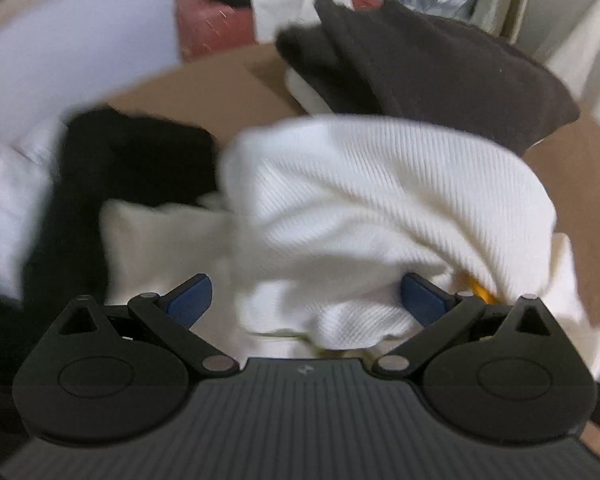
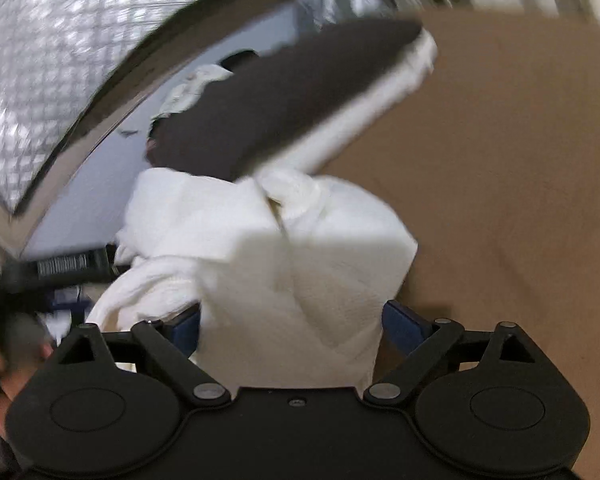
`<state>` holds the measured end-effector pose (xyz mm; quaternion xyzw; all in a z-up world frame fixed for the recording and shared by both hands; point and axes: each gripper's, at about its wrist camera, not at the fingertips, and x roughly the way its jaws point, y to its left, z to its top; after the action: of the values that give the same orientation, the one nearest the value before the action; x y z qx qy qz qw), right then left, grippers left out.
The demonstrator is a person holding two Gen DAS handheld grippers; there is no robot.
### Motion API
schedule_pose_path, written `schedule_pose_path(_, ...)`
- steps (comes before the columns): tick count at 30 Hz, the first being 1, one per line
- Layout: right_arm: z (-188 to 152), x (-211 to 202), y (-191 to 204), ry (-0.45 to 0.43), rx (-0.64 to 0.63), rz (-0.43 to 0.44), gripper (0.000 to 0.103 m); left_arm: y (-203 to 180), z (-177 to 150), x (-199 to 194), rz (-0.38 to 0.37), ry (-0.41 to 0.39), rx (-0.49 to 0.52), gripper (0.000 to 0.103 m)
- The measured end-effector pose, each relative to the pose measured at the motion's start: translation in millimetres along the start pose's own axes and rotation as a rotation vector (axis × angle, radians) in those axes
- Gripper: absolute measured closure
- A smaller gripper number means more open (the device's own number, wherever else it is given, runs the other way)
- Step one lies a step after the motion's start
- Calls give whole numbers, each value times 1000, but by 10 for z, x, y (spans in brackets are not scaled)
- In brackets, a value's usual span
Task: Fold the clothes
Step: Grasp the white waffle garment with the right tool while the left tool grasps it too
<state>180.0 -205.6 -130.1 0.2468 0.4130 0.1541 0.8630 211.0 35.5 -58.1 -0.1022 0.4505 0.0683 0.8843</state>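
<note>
Both grippers — left gripper (image 1: 304, 300), right gripper (image 2: 292, 324) — have fingers spread wide with the white ribbed garment (image 1: 380, 200) bunched between them, not pinched. It heaps on the brown tabletop (image 2: 500, 160) beside the folded stack (image 1: 440, 76) (likely kept apart as finished), probably awaiting spreading.

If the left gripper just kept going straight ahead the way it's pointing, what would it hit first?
The white ribbed garment. It already bulges between the open fingers of the left gripper and fills the view right ahead. The dark brown folded cloth lies further on, though blur makes depth uncertain.
</note>
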Motion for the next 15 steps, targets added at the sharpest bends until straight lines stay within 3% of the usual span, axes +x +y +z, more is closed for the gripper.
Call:
schedule_pose_path(3,-68,291,-191,31,100,81,4,200,-122,229,-122,-9,-69,0)
schedule_pose_path(6,-115,431,-223,-8,136,154,1,452,-89,525,-297,80,-268,0)
schedule_pose_path(8,-117,507,-171,-15,121,172,5,553,-119,739,-395,133,-356,0)
schedule_pose_path(9,-118,545,-143,-17,114,181,10,551,-127,783,-416,137,-356,0)
schedule_pose_path(11,-105,557,-95,-12,110,211,39,478,-102,759,-432,138,-297,4)
schedule_pose_path(13,-127,475,-21,-17,78,198,52,428,-88,738,-455,140,-256,17)
schedule_pose_path(15,-187,354,93,-41,8,165,63,470,-118,720,-504,146,-279,29)
